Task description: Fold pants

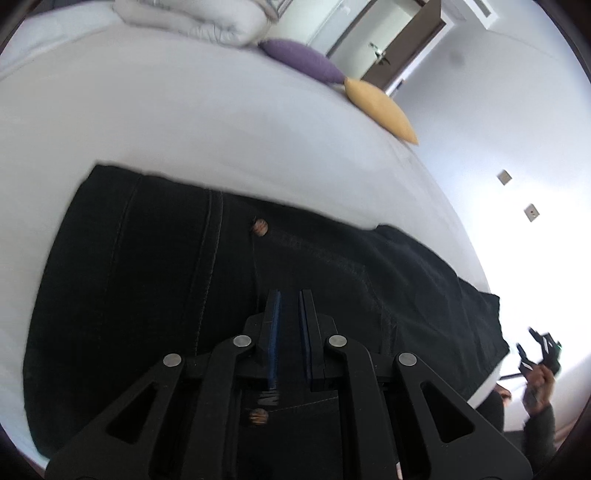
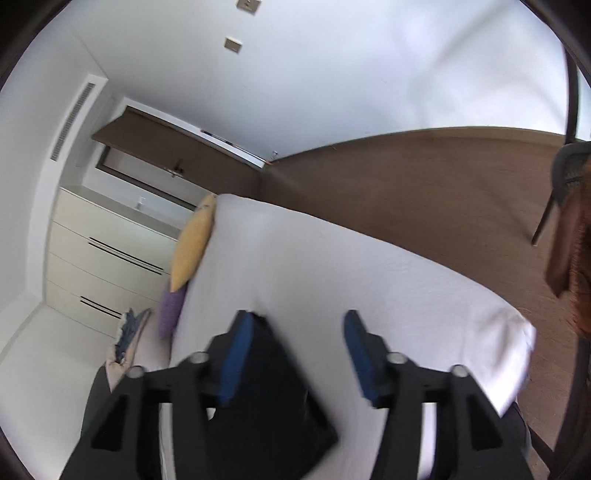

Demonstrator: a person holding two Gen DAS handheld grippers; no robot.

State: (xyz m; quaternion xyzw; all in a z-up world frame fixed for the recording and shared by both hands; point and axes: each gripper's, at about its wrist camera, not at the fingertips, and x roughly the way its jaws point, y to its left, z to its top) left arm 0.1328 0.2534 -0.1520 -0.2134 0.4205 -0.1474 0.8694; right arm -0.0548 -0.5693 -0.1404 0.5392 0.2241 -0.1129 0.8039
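Black pants [image 1: 155, 280] lie flat across the white bed [image 1: 184, 122], with a copper button [image 1: 259, 226] at the waist. My left gripper [image 1: 290, 295] hovers over them near the fly, its blue pads almost together, shut, with nothing seen between them. At the far right a hand holds my right gripper [image 1: 526, 339] beyond the pants' end. In the right wrist view that gripper [image 2: 297, 317] stands open over the bed [image 2: 332, 258]. A black corner of the pants [image 2: 269, 406] lies below it beside the left pad [image 2: 236, 354], with no pad pressing on it.
A purple cushion [image 1: 303, 61] and a yellow cushion [image 1: 380, 107] lie at the bed's far edge, beside a bundled white duvet [image 1: 207, 18]. White drawers [image 2: 107, 258] stand past the bed. Brown carpet [image 2: 424, 192] and a dark chair [image 2: 565, 173] lie off the bed's side.
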